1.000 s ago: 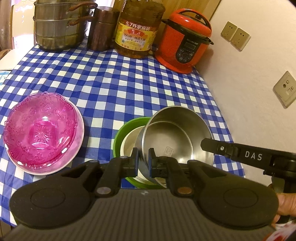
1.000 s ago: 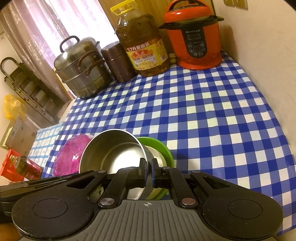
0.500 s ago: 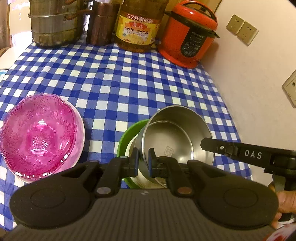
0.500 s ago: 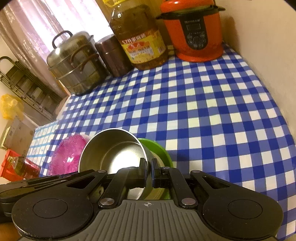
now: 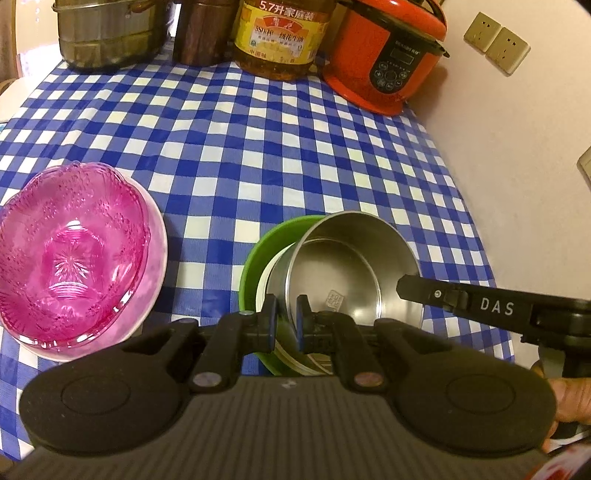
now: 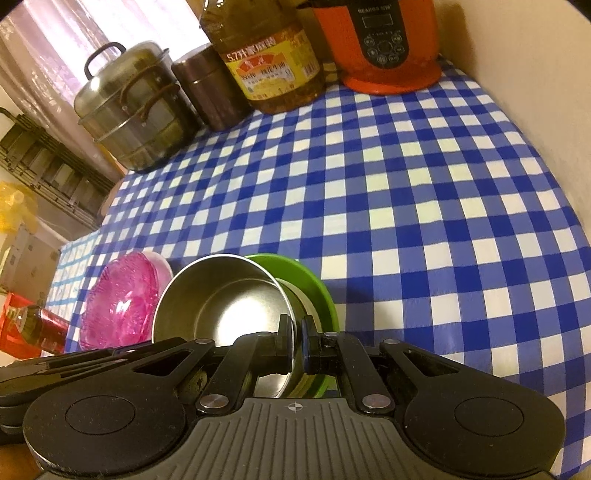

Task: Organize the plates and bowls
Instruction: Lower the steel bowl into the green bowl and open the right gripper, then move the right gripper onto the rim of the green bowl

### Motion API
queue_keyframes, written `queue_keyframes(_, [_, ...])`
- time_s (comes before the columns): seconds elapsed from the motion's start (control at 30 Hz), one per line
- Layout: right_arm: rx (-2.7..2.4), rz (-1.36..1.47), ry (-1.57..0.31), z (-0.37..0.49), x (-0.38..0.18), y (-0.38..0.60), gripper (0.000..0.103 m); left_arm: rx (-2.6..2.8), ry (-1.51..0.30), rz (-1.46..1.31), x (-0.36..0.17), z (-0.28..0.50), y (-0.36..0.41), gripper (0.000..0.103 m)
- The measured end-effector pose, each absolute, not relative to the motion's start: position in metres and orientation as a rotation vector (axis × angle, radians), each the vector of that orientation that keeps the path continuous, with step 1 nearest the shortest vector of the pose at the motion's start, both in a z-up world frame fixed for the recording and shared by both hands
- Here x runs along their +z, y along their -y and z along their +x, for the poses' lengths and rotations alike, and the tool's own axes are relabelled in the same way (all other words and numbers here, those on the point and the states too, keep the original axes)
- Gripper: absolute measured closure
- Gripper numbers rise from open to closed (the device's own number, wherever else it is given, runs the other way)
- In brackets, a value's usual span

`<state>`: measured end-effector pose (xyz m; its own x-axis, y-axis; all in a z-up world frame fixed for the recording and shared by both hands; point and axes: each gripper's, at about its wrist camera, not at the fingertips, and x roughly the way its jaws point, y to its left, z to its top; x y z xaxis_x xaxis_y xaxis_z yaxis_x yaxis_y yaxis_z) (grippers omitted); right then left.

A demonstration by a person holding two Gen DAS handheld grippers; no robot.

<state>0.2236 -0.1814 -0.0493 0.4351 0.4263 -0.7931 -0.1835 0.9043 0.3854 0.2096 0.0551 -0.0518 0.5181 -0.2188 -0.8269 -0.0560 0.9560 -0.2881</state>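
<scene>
A steel bowl (image 5: 340, 266) (image 6: 221, 302) sits tilted in a green bowl (image 5: 255, 258) (image 6: 317, 284) that has a pale inner bowl, near the front of the blue checked table. My left gripper (image 5: 286, 317) is shut on the steel bowl's near left rim. My right gripper (image 6: 297, 343) is shut on its right rim; one of its fingers (image 5: 417, 291) shows in the left wrist view. To the left, a pink glass bowl (image 5: 70, 251) (image 6: 122, 299) rests on a pale plate (image 5: 155, 251).
Along the back stand a steel steamer pot (image 5: 107, 33), a brown canister (image 5: 199, 33), a big oil bottle (image 5: 280, 37) and a red rice cooker (image 5: 384, 59). The wall (image 5: 517, 166) runs close along the table's right edge. Open checked cloth (image 6: 406, 184) lies between.
Both grippers have sunk toward the table with the steel bowl still pinched between them. The bowl now sits lower in the green bowl; the pots at the back slid up in both views.
</scene>
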Motion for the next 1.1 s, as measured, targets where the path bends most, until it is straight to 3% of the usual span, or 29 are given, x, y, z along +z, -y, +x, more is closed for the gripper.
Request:
queue_keyframes(0.77, [0.418,0.247,-1.039,0.225,-0.054,0.178,0.097,-0.084,-1.003,-0.282,-0.056,0.211,-0.057,0.094])
queue_keyframes(0.83, [0.424,0.247,-1.013,0.223,-0.050,0.181,0.096,-0.082,-0.972,-0.281,-0.052,0.209,-0.059,0.091])
queue_keyframes(0.9, [0.422,0.244,-0.981,0.220,-0.047,0.184,0.090,-0.079,-0.941,-0.288,-0.047,0.208,-0.061,0.084])
queue_keyframes(0.93, [0.420,0.249,-0.969,0.219,-0.046,0.186,0.077,-0.077,-0.929,-0.292,-0.045,0.208,-0.062,0.078])
queue_keyframes(0.97, [0.414,0.258,-0.959,0.218,-0.047,0.189,0.058,-0.077,-0.915,-0.291,-0.044,0.207,-0.063,0.077])
queue_keyframes(1.0, [0.408,0.266,-0.954,0.218,-0.048,0.191,0.050,-0.073,-0.905,-0.284,-0.043,0.207,-0.064,0.074])
queue_keyframes(1.1, [0.403,0.293,-0.963,0.220,-0.056,0.196,0.047,-0.068,-0.902,-0.282,-0.046,0.210,-0.065,0.072])
